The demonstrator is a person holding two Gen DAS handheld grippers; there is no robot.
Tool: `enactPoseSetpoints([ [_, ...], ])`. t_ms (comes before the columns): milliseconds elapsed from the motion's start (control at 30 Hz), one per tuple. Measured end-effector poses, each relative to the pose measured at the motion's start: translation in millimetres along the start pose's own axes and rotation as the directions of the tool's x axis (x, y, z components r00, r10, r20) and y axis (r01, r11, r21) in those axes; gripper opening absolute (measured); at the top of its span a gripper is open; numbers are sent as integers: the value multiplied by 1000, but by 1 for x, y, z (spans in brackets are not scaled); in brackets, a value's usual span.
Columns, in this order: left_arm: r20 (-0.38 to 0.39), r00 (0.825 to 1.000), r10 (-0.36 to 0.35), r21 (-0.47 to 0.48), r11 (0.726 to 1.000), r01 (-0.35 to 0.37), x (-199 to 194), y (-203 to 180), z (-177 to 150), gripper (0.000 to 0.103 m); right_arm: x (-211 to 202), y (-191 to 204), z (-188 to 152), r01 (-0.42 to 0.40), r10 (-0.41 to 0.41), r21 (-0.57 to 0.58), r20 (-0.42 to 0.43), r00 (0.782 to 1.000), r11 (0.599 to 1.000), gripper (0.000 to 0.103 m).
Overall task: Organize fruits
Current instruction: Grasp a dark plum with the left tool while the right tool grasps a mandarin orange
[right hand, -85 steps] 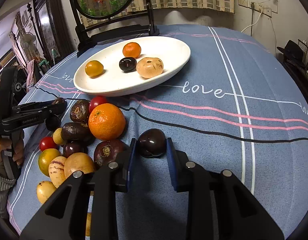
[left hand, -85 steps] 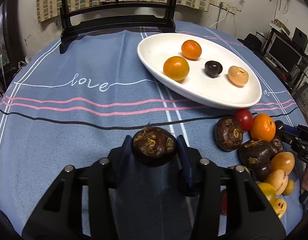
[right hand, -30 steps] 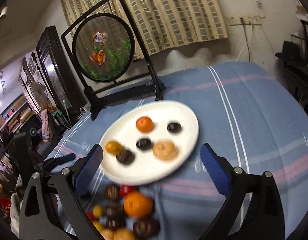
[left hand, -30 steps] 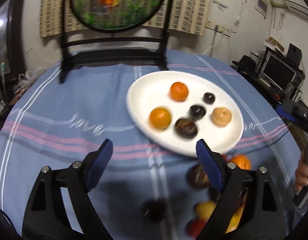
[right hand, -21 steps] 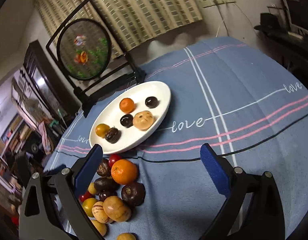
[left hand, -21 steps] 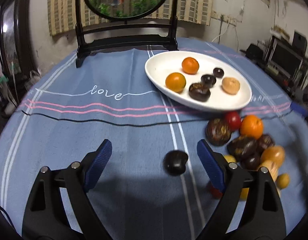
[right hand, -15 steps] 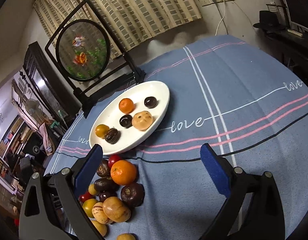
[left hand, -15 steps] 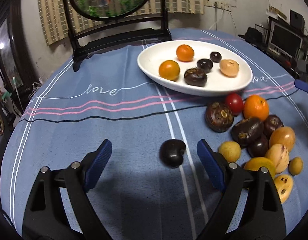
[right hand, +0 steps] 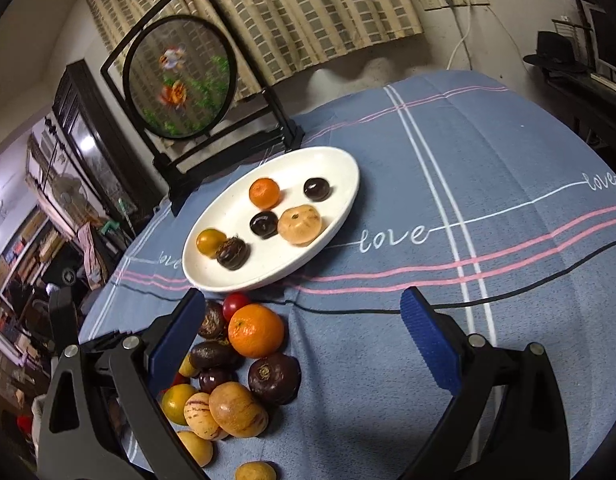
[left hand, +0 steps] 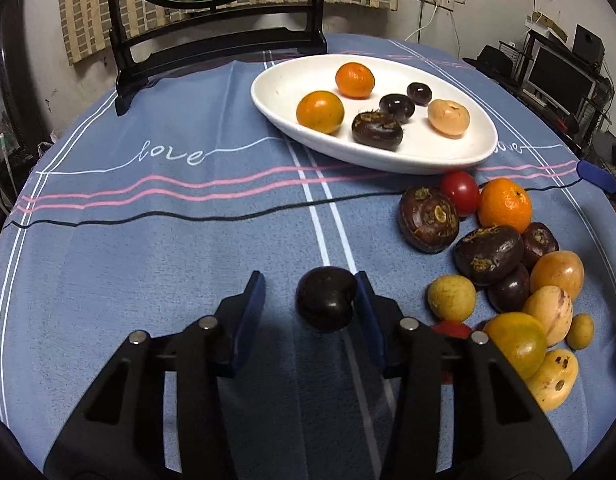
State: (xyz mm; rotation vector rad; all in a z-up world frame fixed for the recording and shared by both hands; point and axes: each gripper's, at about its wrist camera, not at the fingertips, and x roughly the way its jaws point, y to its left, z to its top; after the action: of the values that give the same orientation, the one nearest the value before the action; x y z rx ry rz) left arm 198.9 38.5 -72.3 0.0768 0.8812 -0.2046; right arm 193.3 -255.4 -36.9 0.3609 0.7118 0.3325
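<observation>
The left gripper (left hand: pixel 309 300) stands low over the blue tablecloth (left hand: pixel 148 248) with its jaws part way closed around a dark fruit (left hand: pixel 325 299). The right-hand pad looks to touch the fruit's side, while a clear gap shows between the fruit and the left-hand pad, so the grip is not yet made. The fruit lies on the cloth in the near middle, left of the loose pile of fruit (left hand: pixel 495 264) and well short of the white plate (left hand: pixel 373 112) at the far right.

The main risk is that the fruit sits off-centre between the pads. If the jaws close as they stand, one pad may push it sideways before the other arrives, and the smooth, rounded skin could let it roll out or squirt forward. A lift on a shallow pinch could drop it onto the cloth or into the pile.

The fruit is nearly round with a small notch facing the camera; its slightly longer axis seems to run left to right, across the jaws, though the fisheye makes this hard to judge.

The right gripper (right hand: pixel 304 332) hangs higher over the pile with its jaws wide apart and nothing between them.
</observation>
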Motion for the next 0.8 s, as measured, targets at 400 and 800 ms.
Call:
enactPoseSetpoints([
  [400,3,1000,-15,25,1000,15,0,-8,1,28,36,47,-27,22,-50,-245,-110,993,969,98],
  [800,0,1000,-6,33,999,6,0,-9,1,28,57,57,-28,15,-64,-344,-132,989,939,63],
])
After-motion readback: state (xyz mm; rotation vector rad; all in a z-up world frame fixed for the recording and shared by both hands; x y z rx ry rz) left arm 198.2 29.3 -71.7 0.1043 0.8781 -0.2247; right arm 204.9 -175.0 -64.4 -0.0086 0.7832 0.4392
